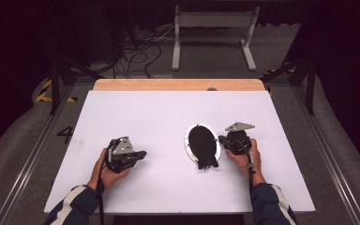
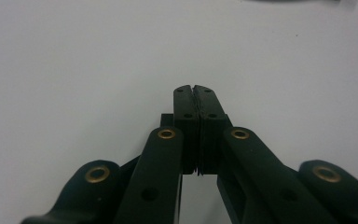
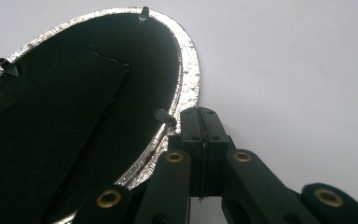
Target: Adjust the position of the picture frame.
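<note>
At the bottom of the high view, two sleeved forearms come in and each hand rests a gripper on the white counter (image 1: 136,112). The left gripper (image 1: 141,153), lower left of centre, has its jaws pressed together on nothing, with bare white surface ahead of it in its own view; it seems parked well apart from the work so as not to get in the way. The right gripper (image 1: 222,139), right of centre, also has its jaws pressed together and empty; in the right gripper view (image 3: 199,111) the tips sit just beside the silvery rim of the oval tray (image 3: 189,70), likely poised to nudge or steady it. The tray lies flat at the middle of the counter in the high view, and a black cloth (image 1: 203,146) covers its inside and seems to spill over its lower edge. I can read no brand, label or writing on any of these things.
</note>
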### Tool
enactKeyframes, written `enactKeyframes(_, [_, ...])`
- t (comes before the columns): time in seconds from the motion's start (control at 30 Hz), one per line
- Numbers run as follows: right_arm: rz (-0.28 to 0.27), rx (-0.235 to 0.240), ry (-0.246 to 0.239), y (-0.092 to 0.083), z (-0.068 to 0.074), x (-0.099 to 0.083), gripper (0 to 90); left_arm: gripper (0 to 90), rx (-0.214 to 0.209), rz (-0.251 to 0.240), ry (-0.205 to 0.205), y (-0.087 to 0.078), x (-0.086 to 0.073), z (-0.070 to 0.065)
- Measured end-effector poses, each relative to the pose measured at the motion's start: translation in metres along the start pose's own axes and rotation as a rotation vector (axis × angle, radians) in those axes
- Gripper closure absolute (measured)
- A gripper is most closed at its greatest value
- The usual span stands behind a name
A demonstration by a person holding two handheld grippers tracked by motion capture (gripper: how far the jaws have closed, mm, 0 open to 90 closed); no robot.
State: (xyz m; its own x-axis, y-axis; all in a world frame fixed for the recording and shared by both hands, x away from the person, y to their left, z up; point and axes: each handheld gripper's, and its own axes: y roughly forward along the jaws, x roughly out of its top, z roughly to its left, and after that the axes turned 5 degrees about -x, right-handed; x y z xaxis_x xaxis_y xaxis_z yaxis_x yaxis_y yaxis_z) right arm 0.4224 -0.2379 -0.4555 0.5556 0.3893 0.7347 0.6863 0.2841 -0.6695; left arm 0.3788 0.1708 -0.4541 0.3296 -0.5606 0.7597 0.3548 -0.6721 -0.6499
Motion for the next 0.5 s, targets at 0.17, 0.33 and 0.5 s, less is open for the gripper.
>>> enactKeyframes(0.17, [-0.005,0.006,-0.003,0.0001,0.004,-0.0002,90.0,89.0,-0.001,0.0,0.002,0.0011,0.0005,-0.0004])
enactKeyframes(0.33, [-0.004,0.013,-0.021,0.0,0.008,0.0004,90.0,89.4,0.002,-0.002,0.001,0.0009,0.0007,0.0005])
enactKeyframes(0.5, [-0.005,0.014,-0.027,0.0,0.0102,0.0004,90.0,89.1,-0.002,-0.001,0.002,0.0016,0.0012,0.0001])
